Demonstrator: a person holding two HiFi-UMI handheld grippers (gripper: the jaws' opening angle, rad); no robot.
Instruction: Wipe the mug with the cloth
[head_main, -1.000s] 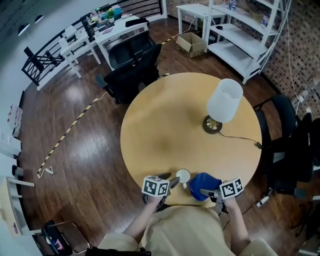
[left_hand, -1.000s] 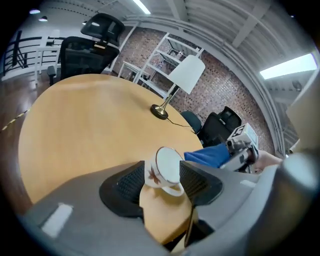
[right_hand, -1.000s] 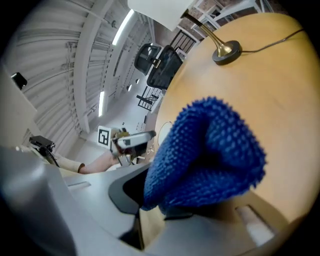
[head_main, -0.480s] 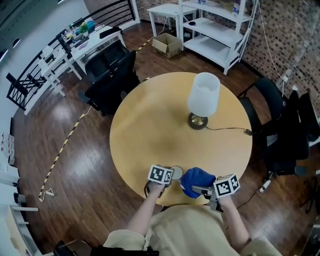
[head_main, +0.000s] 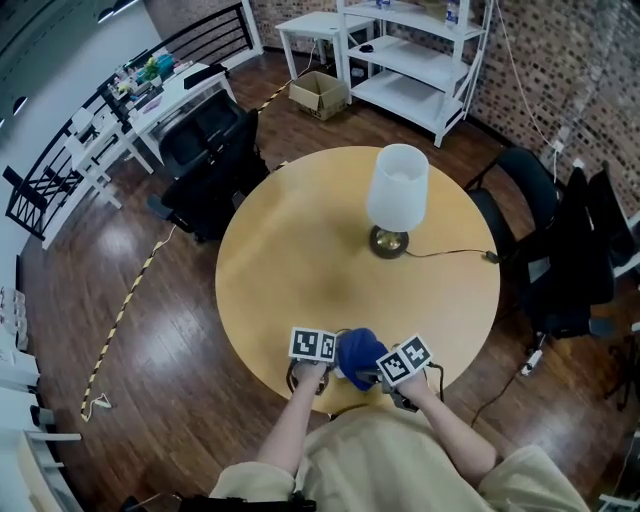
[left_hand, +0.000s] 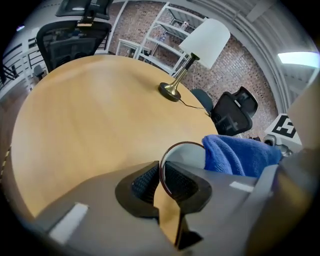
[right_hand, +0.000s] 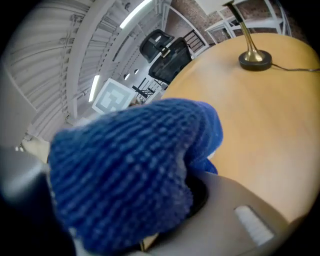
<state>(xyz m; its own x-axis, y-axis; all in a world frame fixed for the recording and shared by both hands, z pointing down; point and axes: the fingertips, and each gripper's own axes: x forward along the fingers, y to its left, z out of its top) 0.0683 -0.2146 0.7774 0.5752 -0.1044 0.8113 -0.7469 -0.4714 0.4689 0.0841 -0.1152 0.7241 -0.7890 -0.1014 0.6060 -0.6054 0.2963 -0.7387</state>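
Note:
In the left gripper view a white mug (left_hand: 186, 155) with a dark rim stands near the round table's near edge. My left gripper (left_hand: 161, 181) is shut on its rim, one pad inside and one outside; its jaws have just been closing on that rim. A blue knitted cloth (left_hand: 239, 154) lies against the mug's right side. In the right gripper view the cloth (right_hand: 130, 170) fills the frame, bunched between the jaws. In the head view the cloth (head_main: 358, 351) covers the mug between the left gripper (head_main: 336, 360) and the right gripper (head_main: 374, 373), which is shut on it.
A white-shaded lamp (head_main: 397, 190) stands at the table's (head_main: 290, 250) far right, its cord (head_main: 450, 253) trailing to the right edge. Black office chairs (head_main: 210, 160) sit beyond the table on the left and right. White shelves (head_main: 420, 60) stand at the back.
The right gripper has carried the blue cloth leftwards onto the mug. The left gripper has dropped a little and closed on the mug's rim.

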